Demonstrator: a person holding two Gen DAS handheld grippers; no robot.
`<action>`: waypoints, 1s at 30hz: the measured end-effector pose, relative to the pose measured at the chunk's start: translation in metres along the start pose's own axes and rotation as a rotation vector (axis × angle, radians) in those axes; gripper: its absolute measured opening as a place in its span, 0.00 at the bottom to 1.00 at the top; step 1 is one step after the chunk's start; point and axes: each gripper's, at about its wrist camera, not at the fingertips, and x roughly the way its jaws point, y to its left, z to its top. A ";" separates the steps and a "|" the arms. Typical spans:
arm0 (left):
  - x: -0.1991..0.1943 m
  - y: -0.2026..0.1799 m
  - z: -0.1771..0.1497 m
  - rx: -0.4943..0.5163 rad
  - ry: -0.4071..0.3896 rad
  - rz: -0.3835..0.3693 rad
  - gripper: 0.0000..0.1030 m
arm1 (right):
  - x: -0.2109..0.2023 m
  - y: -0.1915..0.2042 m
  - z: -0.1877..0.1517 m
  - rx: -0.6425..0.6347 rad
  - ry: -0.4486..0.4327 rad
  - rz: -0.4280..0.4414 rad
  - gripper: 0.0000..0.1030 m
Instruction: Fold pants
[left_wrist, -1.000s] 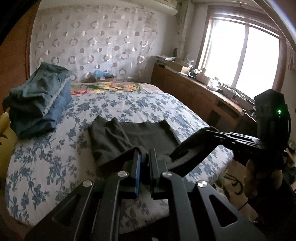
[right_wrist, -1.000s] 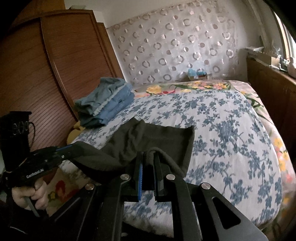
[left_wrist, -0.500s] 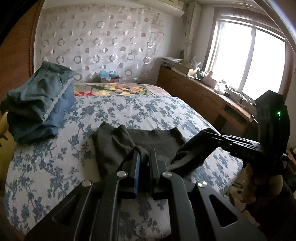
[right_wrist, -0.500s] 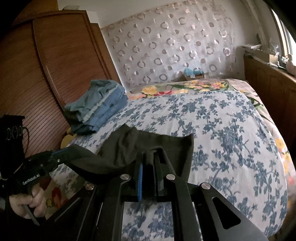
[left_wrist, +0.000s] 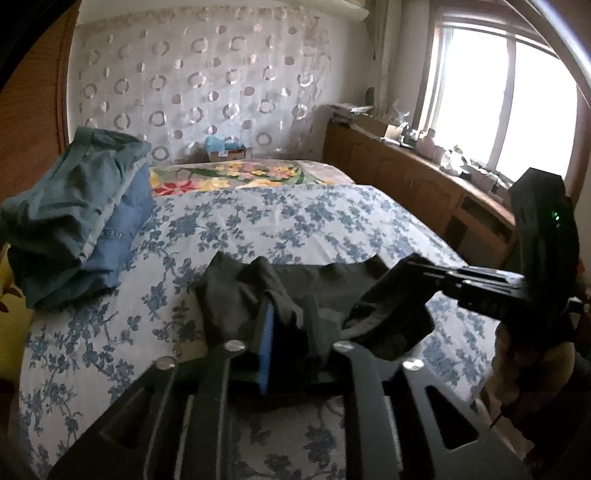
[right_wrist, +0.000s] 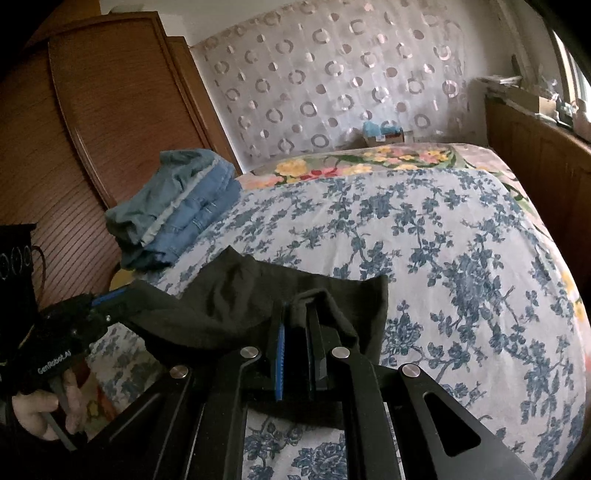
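Dark grey pants (left_wrist: 236, 291) lie on the blue-flowered bed cover (left_wrist: 295, 221), their near edge lifted and carried over the part lying flat. My left gripper (left_wrist: 291, 317) has its jaws opening; cloth still drapes between and over its fingers, but the pads stand apart from it. In the right wrist view the left gripper (right_wrist: 122, 295) sits at the left corner of the pants (right_wrist: 236, 295). My right gripper (right_wrist: 299, 306) is shut on the other corner, with fabric bunched over its tips. It shows as the right gripper (left_wrist: 402, 269) in the left wrist view.
A stack of folded blue and green clothes (left_wrist: 74, 214) sits on the bed's left side, by a wooden wardrobe (right_wrist: 92, 110). A cluttered wooden sideboard (left_wrist: 406, 177) runs under the window at right. A hand (right_wrist: 37, 406) holds the left tool.
Both grippers moved forward over the bed, carrying the lifted pants edge onto the flat part. The left jaws, closed on cloth before, have parted.
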 end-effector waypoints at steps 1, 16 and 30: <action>0.000 0.001 -0.001 0.002 0.002 0.011 0.31 | 0.000 0.001 0.000 0.002 -0.004 0.000 0.08; 0.011 0.021 -0.018 -0.018 0.083 -0.005 0.60 | -0.003 0.007 0.010 -0.086 -0.011 -0.080 0.27; 0.041 0.030 -0.040 -0.083 0.215 0.028 0.60 | -0.022 -0.003 -0.025 -0.109 0.068 -0.093 0.31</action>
